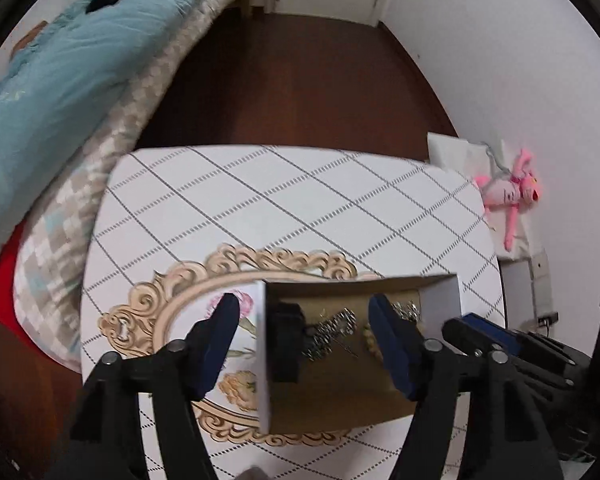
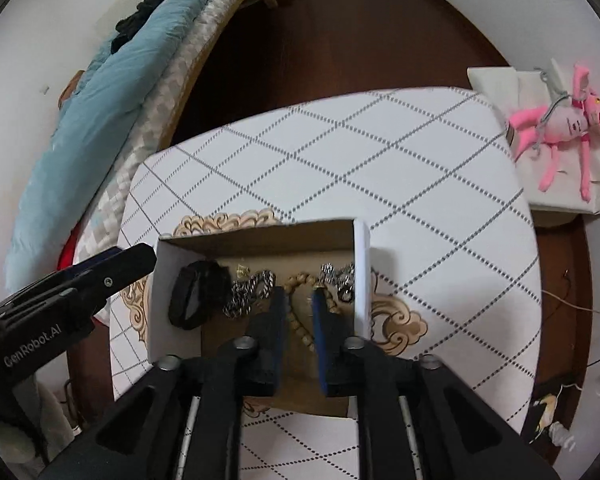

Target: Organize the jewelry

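Jewelry mostly boxed already. Open cardboard box [image 2: 260, 280] sits on the quilted white table [image 2: 420, 160], over an ornate gold-scroll mat [image 2: 400, 320] that sticks out on both sides of it. Inside the box, left to right: black band [image 2: 192, 300] against the left wall, silver chain [image 2: 248, 292], beaded bracelet [image 2: 300, 308] mid-floor, another silver chain [image 2: 340, 280] by the right wall.

Right gripper [image 2: 299, 336] is down inside the box, jaws partly spread with the beads between them — not pinching anything I can confirm. Left gripper [image 1: 300, 340] has jaws spread wide, straddling the box's left wall, one finger outside over the mat, one inside near the chains; holding nothing.

Judgement: late stage — no loose jewelry visible on the table outside the box; what's left looks like tidying pieces within it. Box walls are tall and close around the right fingers, little sideways room there. Beyond the box's far wall the tabletop is wide open.
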`<state>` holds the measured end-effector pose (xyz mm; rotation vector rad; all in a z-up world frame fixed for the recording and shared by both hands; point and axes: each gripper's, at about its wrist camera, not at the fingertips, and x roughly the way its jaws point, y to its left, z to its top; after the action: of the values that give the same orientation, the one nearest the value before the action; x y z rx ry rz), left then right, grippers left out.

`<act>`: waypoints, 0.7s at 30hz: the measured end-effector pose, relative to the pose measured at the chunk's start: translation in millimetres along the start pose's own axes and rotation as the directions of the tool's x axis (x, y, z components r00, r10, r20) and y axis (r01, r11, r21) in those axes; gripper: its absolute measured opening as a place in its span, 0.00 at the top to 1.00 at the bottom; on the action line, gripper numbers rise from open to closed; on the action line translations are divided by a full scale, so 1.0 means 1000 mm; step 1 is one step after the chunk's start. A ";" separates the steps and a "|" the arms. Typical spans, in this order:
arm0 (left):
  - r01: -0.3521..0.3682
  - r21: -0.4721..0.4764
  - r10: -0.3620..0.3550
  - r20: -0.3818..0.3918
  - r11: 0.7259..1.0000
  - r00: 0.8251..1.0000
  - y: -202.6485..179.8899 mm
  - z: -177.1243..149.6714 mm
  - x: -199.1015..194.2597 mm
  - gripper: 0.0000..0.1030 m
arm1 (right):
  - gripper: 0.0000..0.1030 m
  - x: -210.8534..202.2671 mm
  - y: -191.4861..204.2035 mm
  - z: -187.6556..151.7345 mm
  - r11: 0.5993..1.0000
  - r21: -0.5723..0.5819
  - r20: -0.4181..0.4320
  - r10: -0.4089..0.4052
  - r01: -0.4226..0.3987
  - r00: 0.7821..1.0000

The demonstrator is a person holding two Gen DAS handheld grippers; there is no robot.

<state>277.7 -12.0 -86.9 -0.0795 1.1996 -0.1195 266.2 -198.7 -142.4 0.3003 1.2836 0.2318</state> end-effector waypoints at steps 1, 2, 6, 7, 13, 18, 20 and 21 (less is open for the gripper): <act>-0.016 -0.002 0.016 0.004 1.000 1.000 0.002 -0.001 -0.001 0.35 | 0.69 -0.002 0.000 0.001 1.000 -0.003 0.006 -0.002 0.002 1.000; -0.024 -0.003 0.024 0.004 1.000 1.000 0.004 0.000 -0.001 0.32 | 0.64 -0.006 0.001 0.002 1.000 -0.014 0.014 -0.018 0.018 1.000; -0.077 0.003 0.077 0.023 0.997 0.997 0.007 -0.010 -0.003 0.17 | 0.53 -0.015 -0.001 0.001 0.995 -0.033 0.041 -0.090 0.092 0.995; -0.092 0.004 0.092 0.026 0.996 0.995 0.009 -0.014 -0.003 0.11 | 0.39 -0.017 -0.001 -0.001 0.992 -0.038 0.051 -0.118 0.120 0.992; -0.161 0.031 0.159 0.045 0.986 0.986 0.009 -0.043 0.003 0.01 | 0.04 -0.021 -0.003 -0.023 0.945 -0.093 0.079 -0.306 0.312 0.949; -0.168 0.026 0.167 0.044 0.985 0.985 0.008 -0.059 0.004 0.01 | 0.01 -0.019 -0.006 -0.037 0.924 -0.105 0.094 -0.359 0.367 0.929; -0.174 0.023 0.173 0.044 0.984 0.984 0.009 -0.064 0.004 0.01 | 0.01 -0.019 -0.007 -0.042 0.925 -0.095 0.095 -0.359 0.368 0.928; -0.176 0.021 0.175 0.044 0.984 0.984 0.009 -0.065 0.003 0.01 | 0.01 -0.020 -0.008 -0.043 0.926 -0.090 0.095 -0.359 0.367 0.928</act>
<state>218.4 -3.5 -114.8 0.0456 1.1575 0.0216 219.1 -208.7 -138.3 -0.0239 1.2207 -0.0293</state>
